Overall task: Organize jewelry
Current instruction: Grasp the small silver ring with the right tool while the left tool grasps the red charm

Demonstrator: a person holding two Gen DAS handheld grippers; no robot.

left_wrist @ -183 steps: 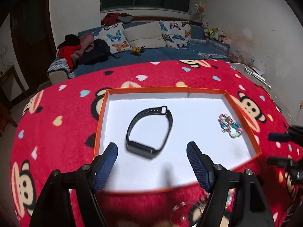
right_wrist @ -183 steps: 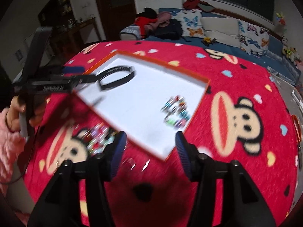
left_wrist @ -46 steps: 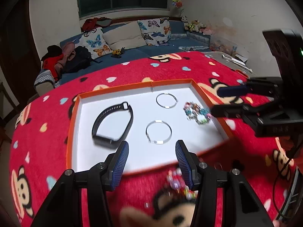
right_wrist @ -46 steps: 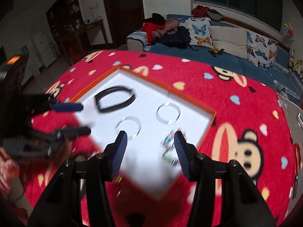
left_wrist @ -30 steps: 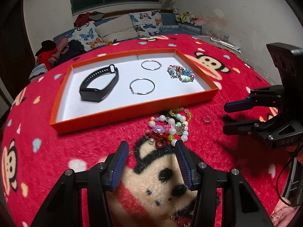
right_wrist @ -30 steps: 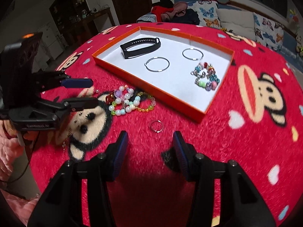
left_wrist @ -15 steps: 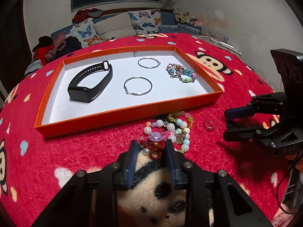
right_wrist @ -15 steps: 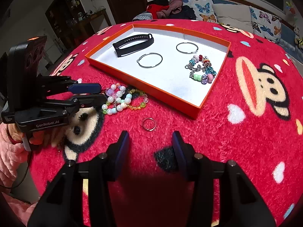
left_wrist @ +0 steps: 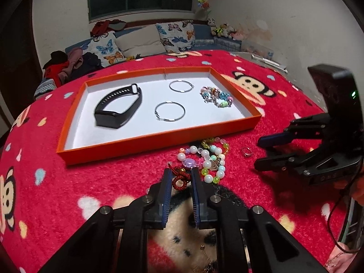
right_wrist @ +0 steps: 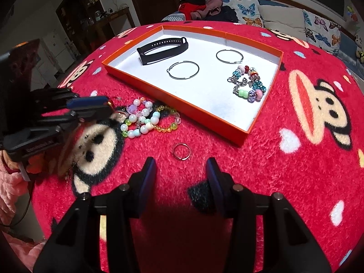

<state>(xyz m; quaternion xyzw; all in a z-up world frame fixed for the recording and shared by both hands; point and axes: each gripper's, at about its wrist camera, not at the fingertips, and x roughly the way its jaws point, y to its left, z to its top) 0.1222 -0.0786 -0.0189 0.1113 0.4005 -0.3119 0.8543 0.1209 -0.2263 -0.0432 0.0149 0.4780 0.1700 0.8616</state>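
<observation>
An orange tray with a white floor holds a black wristband, two silver hoops and a charm bracelet. Beaded bracelets lie on the red cloth in front of it. My left gripper is shut on a red braided cord at the pile's near edge. A small silver ring lies just ahead of my open, empty right gripper.
The table is covered with a red monkey-print cloth. A thin chain lies on the cloth under my left gripper. A sofa with butterfly pillows and clothes stands behind the table.
My left gripper's fingers have closed from a narrow gap onto the red cord at the bead pile. My right gripper has stayed open near the ring.
</observation>
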